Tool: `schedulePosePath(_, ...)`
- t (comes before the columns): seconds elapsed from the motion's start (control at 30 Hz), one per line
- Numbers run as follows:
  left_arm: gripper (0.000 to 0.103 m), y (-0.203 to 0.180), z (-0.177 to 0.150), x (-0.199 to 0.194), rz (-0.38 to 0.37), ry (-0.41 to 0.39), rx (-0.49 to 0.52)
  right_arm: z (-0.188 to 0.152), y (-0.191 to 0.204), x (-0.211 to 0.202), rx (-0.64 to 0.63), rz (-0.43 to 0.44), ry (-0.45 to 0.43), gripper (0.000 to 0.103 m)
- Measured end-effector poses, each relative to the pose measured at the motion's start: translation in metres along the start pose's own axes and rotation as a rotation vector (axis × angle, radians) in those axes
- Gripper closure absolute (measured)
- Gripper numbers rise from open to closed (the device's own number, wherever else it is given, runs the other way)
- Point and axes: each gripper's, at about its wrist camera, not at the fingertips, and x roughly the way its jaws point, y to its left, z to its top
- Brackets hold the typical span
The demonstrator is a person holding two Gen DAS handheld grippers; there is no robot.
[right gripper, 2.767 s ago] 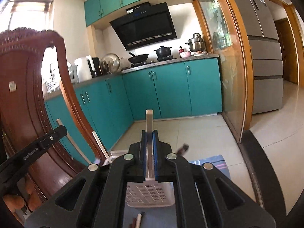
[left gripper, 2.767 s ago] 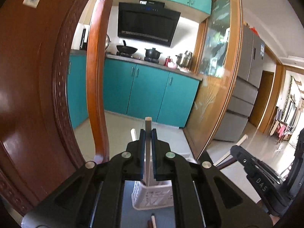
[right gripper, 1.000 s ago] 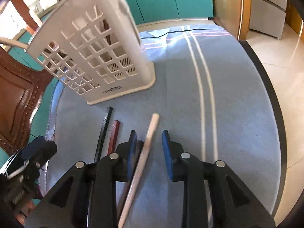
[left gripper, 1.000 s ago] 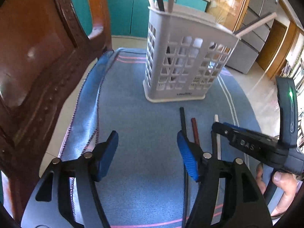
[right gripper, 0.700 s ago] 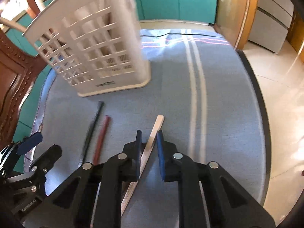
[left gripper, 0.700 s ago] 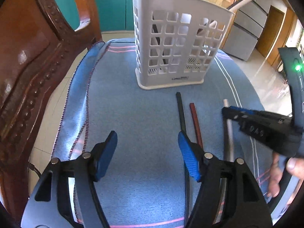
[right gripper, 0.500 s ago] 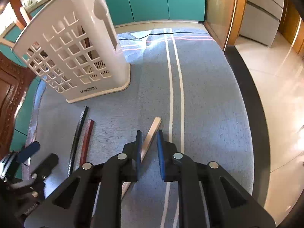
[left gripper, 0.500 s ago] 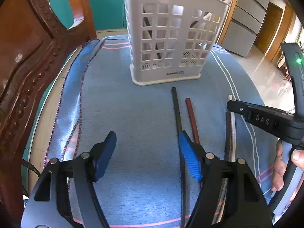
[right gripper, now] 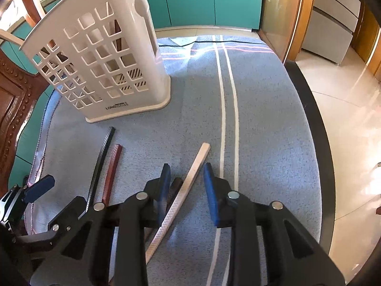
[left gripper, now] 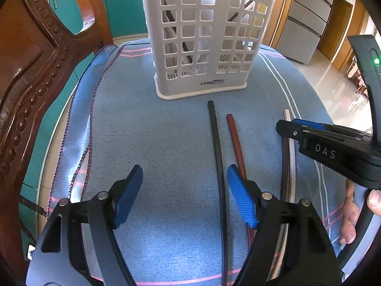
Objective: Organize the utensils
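Right gripper (right gripper: 187, 188): your jaws sit part open, straddling the pale chopstick (right gripper: 183, 190) at lower center of the right view, not clamped on it.
Left gripper (left gripper: 184, 194): spread wide and empty, low center of the left view, with the black chopstick (left gripper: 218, 147) running just inside its right pad.
Other sticks: the red-brown chopstick (left gripper: 234, 138) lies beside the black one; a dark chopstick (right gripper: 175, 187) hides partly under your right jaws.
Basket (left gripper: 202, 40): white, upright at upper center on the blue cloth (left gripper: 154, 131), already holding a few sticks.
Handling: I'd guess light, stiff, thin and a bit slick, so grab near the thick square end.
Hard to see: the tapered ends are cut off behind the grippers, and the basket's contents are tough to count through the holes.
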Motion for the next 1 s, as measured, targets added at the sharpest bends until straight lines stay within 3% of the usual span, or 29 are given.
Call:
schedulePosePath(0.3, 0.027, -0.007, -0.001, 0.013, 0.011, 0.023, 0.012, -0.002, 0.014, 0.002, -0.059, 0.025, -0.010, 0.074)
schedulePosePath(0.6, 0.026, -0.009, 0.000, 0.027, 0.021, 0.030, 0.009, 0.000, 0.005, -0.010, -0.022, 0.036, -0.044, 0.074)
schedulePosePath(0.77, 0.040, -0.009, 0.002, 0.031, 0.015, 0.021, -0.011, -0.002, 0.001, -0.016, -0.020, 0.025, -0.045, 0.074)
schedulePosePath(0.87, 0.053, -0.007, 0.003, 0.031, 0.022, 0.012, -0.021, -0.004, 0.001, -0.018, -0.018, 0.020, -0.048, 0.074)
schedulePosePath(1.0, 0.086, 0.000, 0.003, 0.028, 0.030, 0.008, -0.039, -0.002, -0.001, -0.019, -0.009, 0.016, -0.050, 0.073)
